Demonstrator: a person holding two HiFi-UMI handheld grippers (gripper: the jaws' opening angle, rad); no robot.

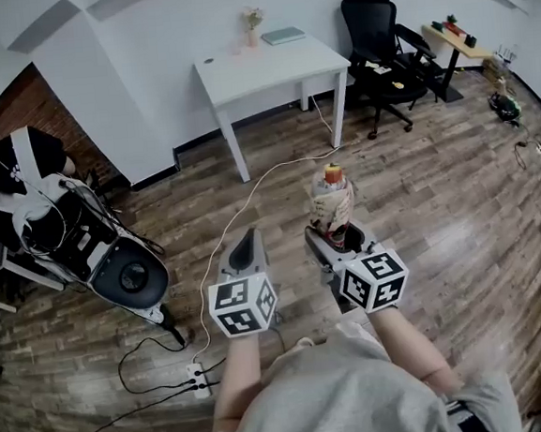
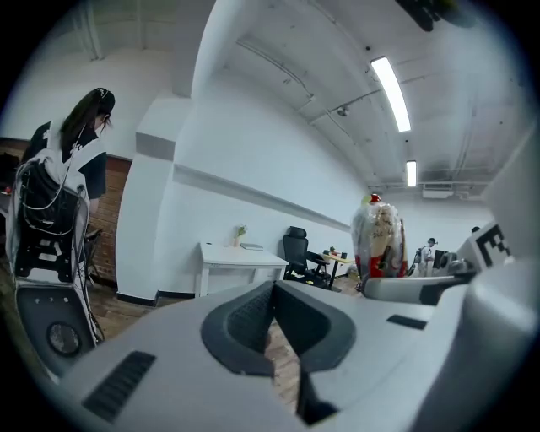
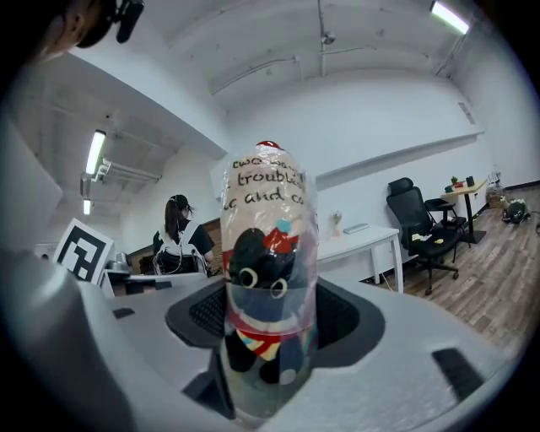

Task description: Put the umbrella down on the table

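Gripping a short folded umbrella [image 1: 331, 200] wrapped in a clear plastic sleeve printed with a black cartoon figure and dark script, the right tool [image 1: 336, 236] has its jaws spread wide, with a dark ribbed pad pressed against each side of the bundle. In the right gripper view the umbrella [image 3: 268, 253] stands upright between the jaws of that tool [image 3: 270, 316], its red tip at the top. It is held in the air above the brown wooden plank floor [image 1: 458, 213], well apart from the plain white rectangular table [image 1: 267, 65], which stands farther ahead near the white wall. The left tool [image 1: 246, 236] is just beside the right one at about the same height; in the left gripper view its jaws [image 2: 272, 287] meet at the tips with nothing between them, and the umbrella [image 2: 378, 240] shows off to the right. On the far edge of the table sit a small vase of pale flowers [image 1: 252, 24] and a flat teal book [image 1: 283, 36]. A black high-backed office chair [image 1: 383, 50] stands to the right of the table, and a thin white cable [image 1: 250, 198] runs across the floor from the table toward a white power strip [image 1: 200, 378]. Another person in dark clothes [image 1: 2, 159] is at the left edge of the head view.
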